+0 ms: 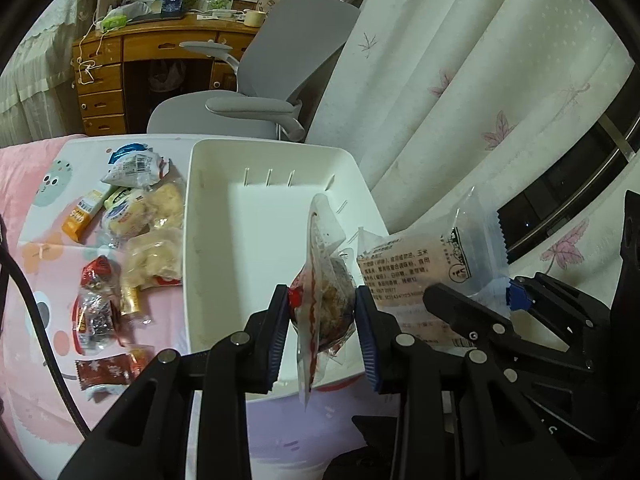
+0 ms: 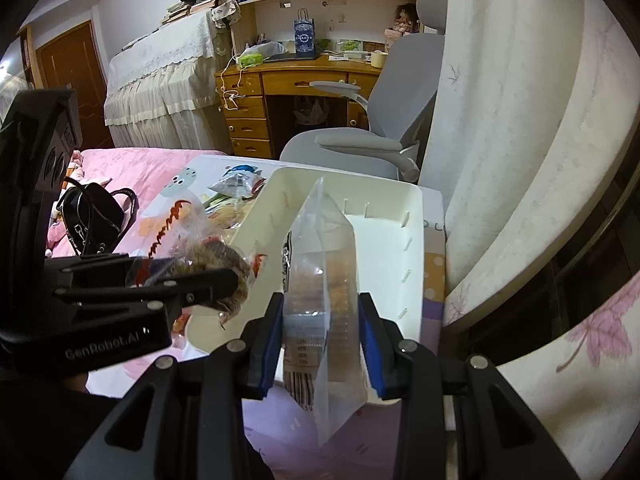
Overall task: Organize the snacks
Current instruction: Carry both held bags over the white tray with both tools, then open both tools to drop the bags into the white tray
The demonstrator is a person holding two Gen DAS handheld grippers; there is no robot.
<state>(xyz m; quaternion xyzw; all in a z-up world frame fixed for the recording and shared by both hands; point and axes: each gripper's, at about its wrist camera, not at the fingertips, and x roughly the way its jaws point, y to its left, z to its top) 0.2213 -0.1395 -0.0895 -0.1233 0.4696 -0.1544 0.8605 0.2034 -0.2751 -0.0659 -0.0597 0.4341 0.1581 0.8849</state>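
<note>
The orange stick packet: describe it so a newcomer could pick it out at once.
Start at the white bin on the pink bedspread; the loose snack pile lies along its left wall. At the pile's far left edge lies the orange stick packet, the only slim, flat, orange-and-white one among puffy clear or red wrappers.

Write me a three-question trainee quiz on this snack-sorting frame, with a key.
1. True or false: the white bin already holds several snacks.
2. What does the right gripper hold?
A. an orange stick pack
B. a clear cracker packet
C. nothing
3. Which gripper holds the red-edged packet with a dark snack inside?

Key:
1. False; its floor shows bare.
2. B.
3. The left gripper, jaws shut on it over the bin.
</note>
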